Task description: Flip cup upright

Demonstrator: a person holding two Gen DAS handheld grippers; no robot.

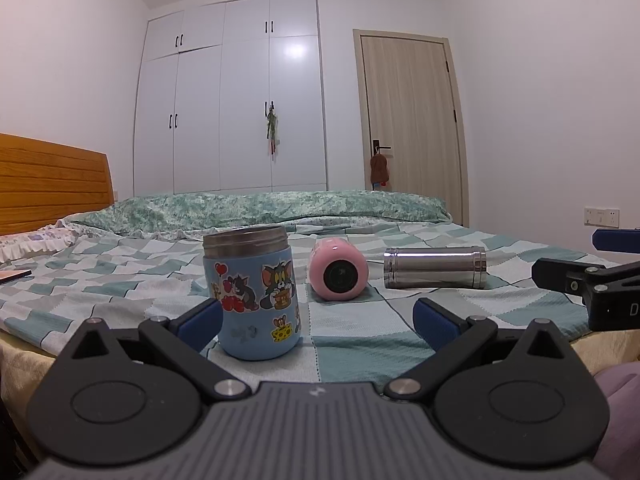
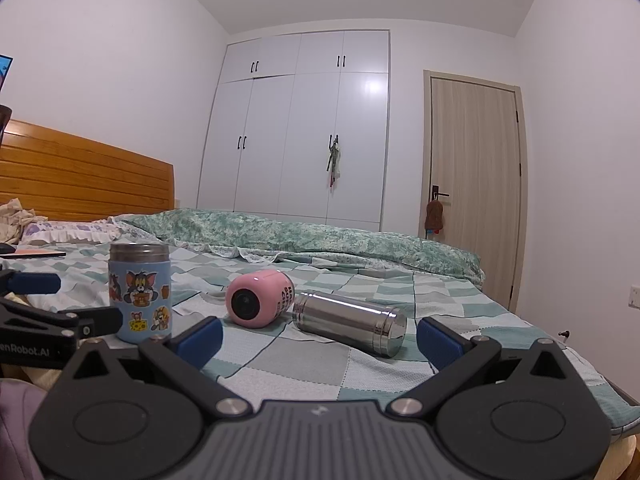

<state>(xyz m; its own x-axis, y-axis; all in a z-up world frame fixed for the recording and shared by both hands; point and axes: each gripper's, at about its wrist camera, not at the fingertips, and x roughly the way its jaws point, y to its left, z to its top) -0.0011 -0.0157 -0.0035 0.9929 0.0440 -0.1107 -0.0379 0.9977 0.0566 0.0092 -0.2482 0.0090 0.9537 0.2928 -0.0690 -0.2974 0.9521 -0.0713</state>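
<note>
A blue cartoon-sticker cup stands upright on the checked bedspread, its steel rim up; it also shows in the right wrist view. A pink cup lies on its side, one end toward me, also in the right wrist view. A steel cup lies on its side to the right, also in the right wrist view. My left gripper is open and empty, its left finger close beside the blue cup. My right gripper is open and empty, just short of the steel cup.
The checked bedspread covers the bed, with a green quilt rolled along the far side. A wooden headboard is at the left. A flat dark object lies near the pillows. Wardrobe and door stand behind.
</note>
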